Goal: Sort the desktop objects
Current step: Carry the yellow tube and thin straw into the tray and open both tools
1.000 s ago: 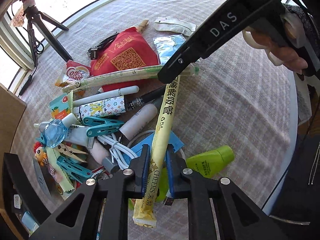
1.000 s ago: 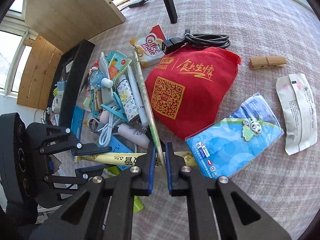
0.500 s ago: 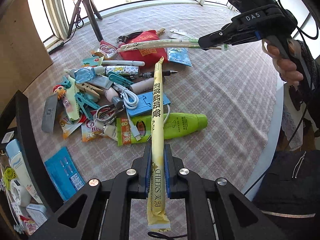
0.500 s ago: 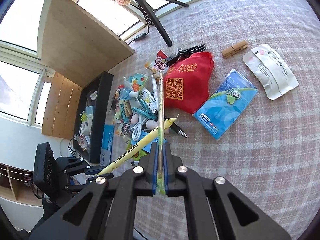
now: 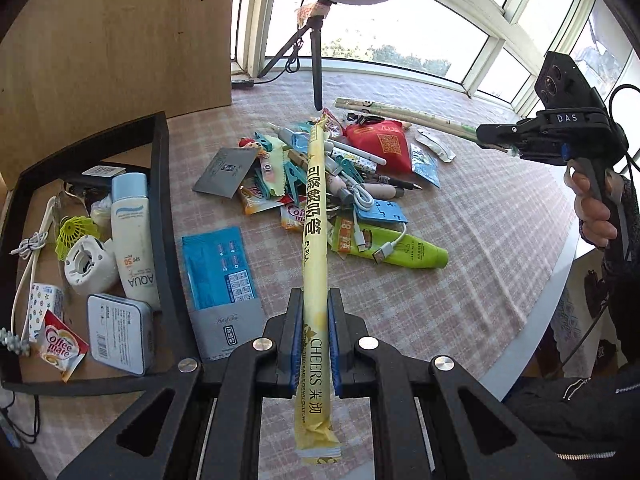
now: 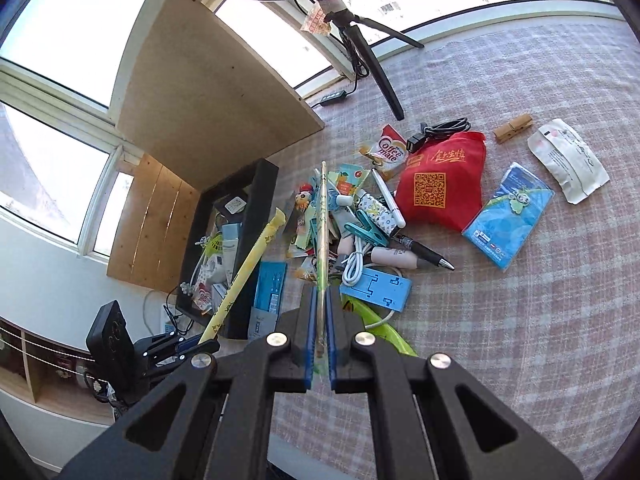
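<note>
Two paper-wrapped straws are lifted clear of a desktop pile as sorting proceeds: the left gripper (image 5: 313,344) is clamped near the lower end of a yellow straw sleeve (image 5: 314,216) printed "CHEERS", while the right gripper (image 6: 319,336) is pinched almost flat on a thinner green-and-white straw wrapper (image 6: 323,232). Each is held close to one end, probably so the long sleeve rides above the clutter and can be lowered lengthwise into the black tray (image 5: 162,184) at the left of the table. The left wrist view shows the tray's contents, among them an AQUA sunscreen bottle (image 5: 130,232), a tin (image 5: 120,332) and a creamer sachet (image 5: 60,350). The right wrist view instead shows the far right of the checked cloth: a red drawstring bag (image 6: 440,180), a blue tissue pack (image 6: 508,216) and a wooden clothespin (image 6: 513,127).
</note>
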Action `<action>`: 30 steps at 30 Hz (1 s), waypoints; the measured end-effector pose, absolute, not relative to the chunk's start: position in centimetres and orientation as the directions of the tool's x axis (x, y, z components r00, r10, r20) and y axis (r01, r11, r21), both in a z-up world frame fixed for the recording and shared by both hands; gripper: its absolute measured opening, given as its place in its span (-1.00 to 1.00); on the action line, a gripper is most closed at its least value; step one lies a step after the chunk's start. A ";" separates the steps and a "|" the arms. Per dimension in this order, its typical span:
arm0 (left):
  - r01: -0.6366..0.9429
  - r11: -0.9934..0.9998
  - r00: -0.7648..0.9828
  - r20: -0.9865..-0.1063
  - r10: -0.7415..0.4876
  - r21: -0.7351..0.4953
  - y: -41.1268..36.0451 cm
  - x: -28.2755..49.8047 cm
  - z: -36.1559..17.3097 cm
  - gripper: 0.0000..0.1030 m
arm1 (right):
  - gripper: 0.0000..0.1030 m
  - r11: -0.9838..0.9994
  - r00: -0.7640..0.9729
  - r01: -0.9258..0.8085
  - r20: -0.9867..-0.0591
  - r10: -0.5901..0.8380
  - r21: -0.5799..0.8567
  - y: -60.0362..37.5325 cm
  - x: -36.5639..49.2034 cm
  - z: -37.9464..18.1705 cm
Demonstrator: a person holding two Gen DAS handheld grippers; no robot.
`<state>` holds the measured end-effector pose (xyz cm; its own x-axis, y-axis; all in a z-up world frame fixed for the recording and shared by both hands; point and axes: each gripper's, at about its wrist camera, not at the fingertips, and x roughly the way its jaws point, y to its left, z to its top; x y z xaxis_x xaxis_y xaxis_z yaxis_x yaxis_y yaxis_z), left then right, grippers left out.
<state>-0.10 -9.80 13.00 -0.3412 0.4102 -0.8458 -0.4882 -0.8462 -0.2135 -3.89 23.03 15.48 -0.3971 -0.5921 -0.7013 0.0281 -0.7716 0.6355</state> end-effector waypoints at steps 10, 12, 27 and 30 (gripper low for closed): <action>-0.275 -0.947 -0.475 -0.833 0.282 -0.164 -22.5 -0.8 14.7 -0.80 | -0.90 -0.752 -0.360 0.164 -0.671 -0.648 0.638 10.5 -6.9 17.7; -0.233 -0.961 -0.500 -0.830 0.250 -0.149 -24.8 -1.2 14.9 -0.80 | -0.90 -0.745 -0.347 0.185 -0.666 -0.660 0.641 7.7 -7.6 17.6; -0.062 -0.993 -0.544 -0.830 0.120 -0.103 -36.1 -7.1 13.1 -0.80 | -0.90 -0.739 -0.263 0.241 -0.691 -0.674 0.629 -9.4 -14.1 15.4; -0.050 -0.993 -0.537 -0.836 0.113 -0.103 -37.1 -8.3 12.2 -0.80 | -0.90 -0.747 -0.251 0.253 -0.704 -0.665 0.615 -11.6 -15.4 15.0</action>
<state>-8.34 -37.13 12.23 -0.5368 0.1134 -0.8361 -0.0498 -0.9935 -0.1027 -15.40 -11.63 14.99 -0.2507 -0.6649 -0.7037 0.2530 -0.7466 0.6153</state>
